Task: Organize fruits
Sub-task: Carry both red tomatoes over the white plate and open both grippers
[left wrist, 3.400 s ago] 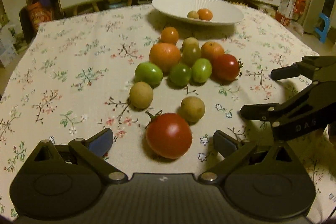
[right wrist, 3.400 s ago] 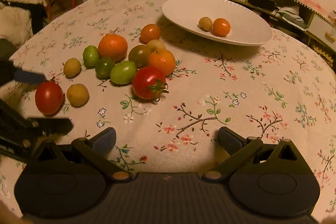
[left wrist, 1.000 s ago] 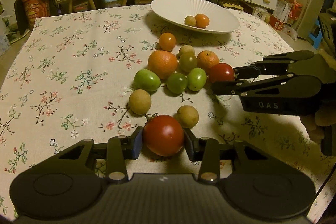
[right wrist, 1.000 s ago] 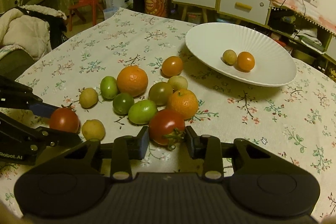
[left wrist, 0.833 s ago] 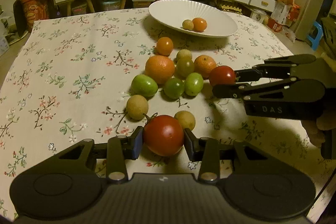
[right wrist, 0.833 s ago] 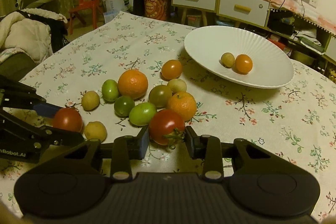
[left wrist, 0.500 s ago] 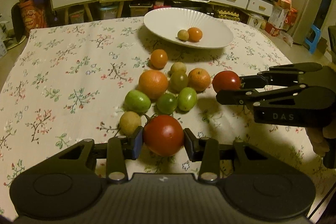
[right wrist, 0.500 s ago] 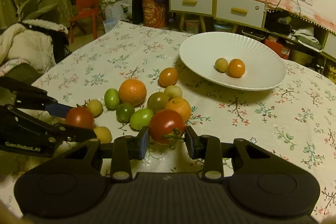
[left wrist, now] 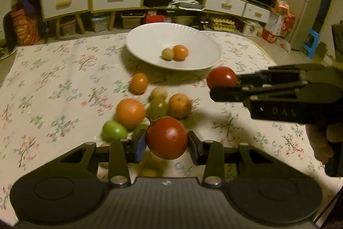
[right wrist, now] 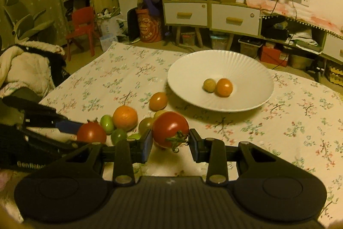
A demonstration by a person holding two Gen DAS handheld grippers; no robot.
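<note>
Both grippers risen since a second ago, tomatoes now clear of cloth. Left gripper (left wrist: 166, 146) clamped on large red tomato (left wrist: 166, 138), held above near end of fruit cluster. Right gripper (right wrist: 170, 144) clamped on stemmed red tomato (right wrist: 170, 129), calyx toward camera, held near white bowl (right wrist: 253, 78) rim. Bowl holds small tan fruit (right wrist: 209, 85) touching orange fruit (right wrist: 224, 87). Remaining on floral-cloth bench (left wrist: 53, 89): oranges, green and olive tomatoes, bunched between grippers and bowl. Cabinets, fans behind.
</note>
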